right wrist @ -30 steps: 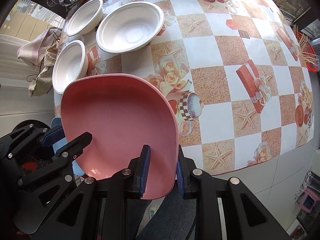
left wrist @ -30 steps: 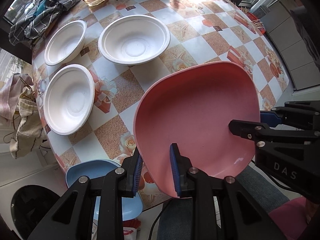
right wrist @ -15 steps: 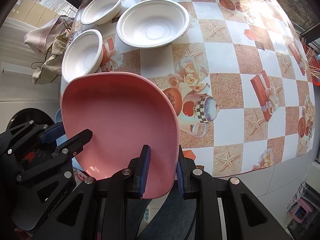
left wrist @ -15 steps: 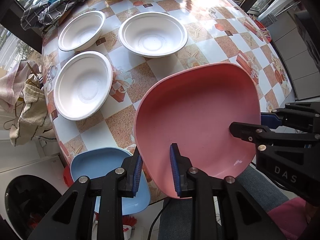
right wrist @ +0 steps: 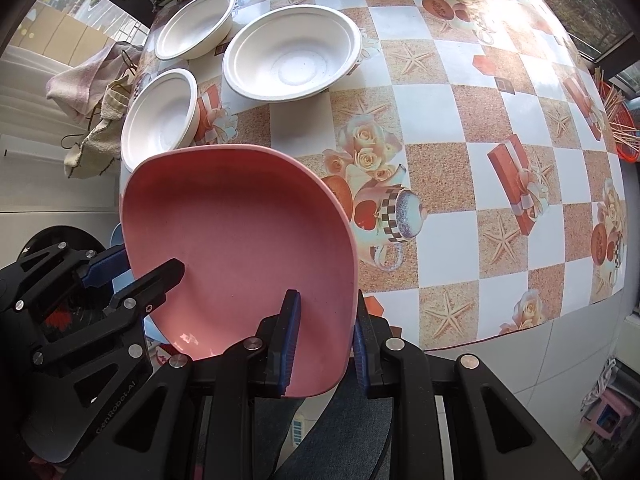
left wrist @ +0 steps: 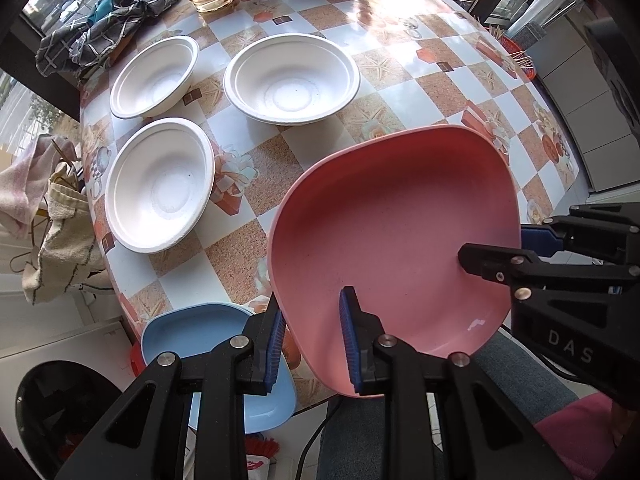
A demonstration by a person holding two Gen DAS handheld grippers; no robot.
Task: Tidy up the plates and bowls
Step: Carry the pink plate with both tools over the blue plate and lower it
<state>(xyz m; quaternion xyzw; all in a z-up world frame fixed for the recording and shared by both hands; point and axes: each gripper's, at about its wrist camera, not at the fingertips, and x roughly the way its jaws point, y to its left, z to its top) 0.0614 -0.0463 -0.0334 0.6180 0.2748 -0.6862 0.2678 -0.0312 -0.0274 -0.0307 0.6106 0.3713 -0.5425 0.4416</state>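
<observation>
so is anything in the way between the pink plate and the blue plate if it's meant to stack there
Nothing visible blocks it. The pink plate is held off the table by both grippers, left and right. The blue plate sits empty at the table edge, lower left, partly hidden behind the left gripper.

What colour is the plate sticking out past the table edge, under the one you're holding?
Light blue plate; the left wrist view shows it best.
</observation>
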